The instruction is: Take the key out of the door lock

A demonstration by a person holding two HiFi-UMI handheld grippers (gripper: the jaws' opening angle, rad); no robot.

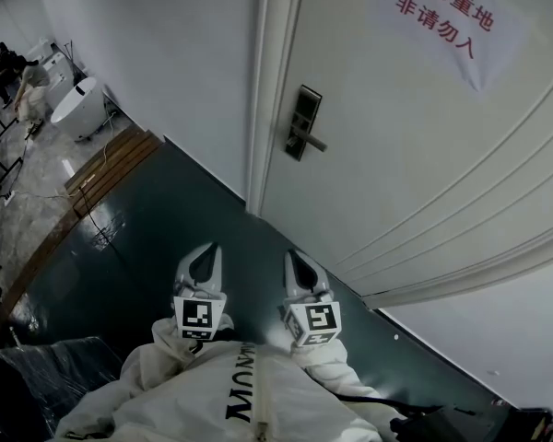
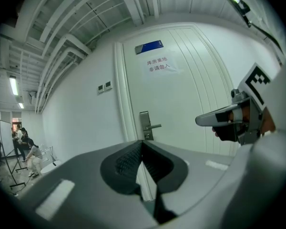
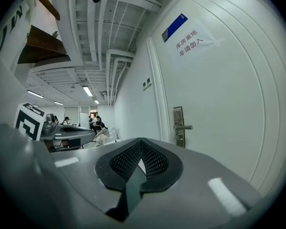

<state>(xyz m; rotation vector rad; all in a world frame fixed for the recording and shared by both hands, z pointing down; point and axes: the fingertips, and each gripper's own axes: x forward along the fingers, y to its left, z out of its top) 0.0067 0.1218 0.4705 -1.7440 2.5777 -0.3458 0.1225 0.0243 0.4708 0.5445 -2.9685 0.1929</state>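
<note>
left grey two-jaw gripper [image 1: 206, 258] clenched, empty; right grey two-jaw gripper [image 1: 300, 263] clenched, empty, nearer; silver upright lock plate [image 1: 302, 122] on white panelled door [image 1: 424, 164] well ahead of it; key too small to see.

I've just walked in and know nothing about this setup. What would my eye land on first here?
A big white door fills the right of the head view, with a paper notice in red characters high on it and a metal lock plate with a lever handle at its left edge. Below, the left gripper and right gripper point toward it side by side, both shut and empty, short of the lock plate.
</note>
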